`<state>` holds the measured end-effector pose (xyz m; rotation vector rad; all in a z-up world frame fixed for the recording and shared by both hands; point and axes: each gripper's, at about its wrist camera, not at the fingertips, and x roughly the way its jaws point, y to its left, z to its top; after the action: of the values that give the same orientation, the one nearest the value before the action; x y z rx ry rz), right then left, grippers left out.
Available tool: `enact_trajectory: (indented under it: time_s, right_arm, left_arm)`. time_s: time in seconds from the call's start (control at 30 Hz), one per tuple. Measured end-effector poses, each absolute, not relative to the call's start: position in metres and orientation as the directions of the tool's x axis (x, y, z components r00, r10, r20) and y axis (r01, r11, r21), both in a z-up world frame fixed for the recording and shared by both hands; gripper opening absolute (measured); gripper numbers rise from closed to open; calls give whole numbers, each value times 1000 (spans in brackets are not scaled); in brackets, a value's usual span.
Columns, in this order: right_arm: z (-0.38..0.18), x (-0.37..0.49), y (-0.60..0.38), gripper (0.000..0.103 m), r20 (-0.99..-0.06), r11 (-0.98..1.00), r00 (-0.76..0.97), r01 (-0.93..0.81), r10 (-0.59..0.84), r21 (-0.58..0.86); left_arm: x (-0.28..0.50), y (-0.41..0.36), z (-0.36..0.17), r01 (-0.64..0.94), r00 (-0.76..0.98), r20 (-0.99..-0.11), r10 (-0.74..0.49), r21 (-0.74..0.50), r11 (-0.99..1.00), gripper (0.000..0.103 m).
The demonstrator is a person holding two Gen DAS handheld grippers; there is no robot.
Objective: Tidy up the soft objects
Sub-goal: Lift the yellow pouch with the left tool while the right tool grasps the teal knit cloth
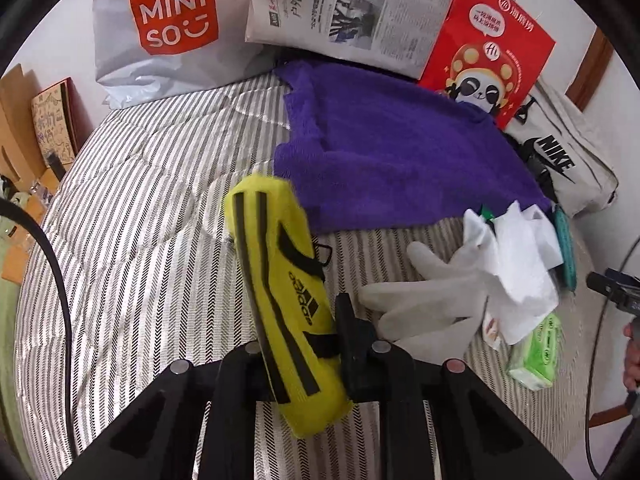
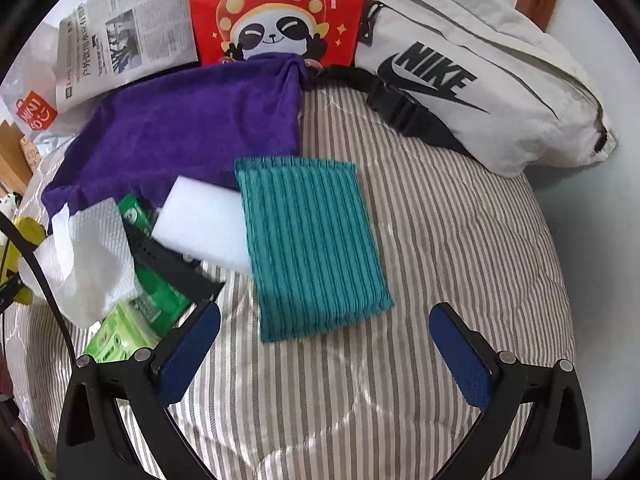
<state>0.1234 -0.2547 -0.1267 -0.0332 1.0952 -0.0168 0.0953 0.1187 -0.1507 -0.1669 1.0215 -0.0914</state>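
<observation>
With the left gripper (image 1: 304, 364) clamped on the yellow fabric Adidas pouch (image 1: 280, 280) above the striped quilt (image 1: 160, 240), and the right gripper (image 2: 324, 352) spread empty beside the teal ribbed cloth (image 2: 312, 248), the 1 pouch, pinched near an end, could slip free.

The yellow Adidas pouch (image 1: 288, 296) is a fuzzy, matt knit with smooth black strips. The purple towel (image 1: 392, 160) looks like thick, plush terry. The teal cloth (image 2: 312, 248) is ribbed like corduroy. The bed cover (image 2: 440, 240) is quilted striped fabric with a slight sheen. The Nike waist bag (image 2: 480, 92) is matt woven canvas. The red panda bag (image 2: 280, 8) is smooth coated paper; the newspaper (image 1: 352, 12) is dull newsprint. The Miniso bag (image 1: 160, 40) is glossy, crinkled plastic. The right claw (image 2: 324, 344) pads (image 2: 188, 356) are rough blue.
</observation>
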Motion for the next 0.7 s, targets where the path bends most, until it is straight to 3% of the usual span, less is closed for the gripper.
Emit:
enact_trajectory:
  time_s: [0.27,0.5,0.57,0.7]
  right_arm:
    - [-151,158,-256,103,-895,998,446,-44,-26,-51]
    - [-170,176,-278,102,-882,977,421,-86,213,195]
    - [-173,174,-283,90,-859,957,423,-106,289,270]
    - [-166,163,-279,88,-852,965,453,-131,264,229]
  left_arm:
    - [92,123,-148,-13,510,-842,-175,-211,977,18]
    - [95,118,-152,9,489,-852,-185,-207,978,18]
    - [95,116,-153,14,486,-852,-193,-213,977,18]
    - [96,115,-153,13,488,-852,-193,-213,977,18]
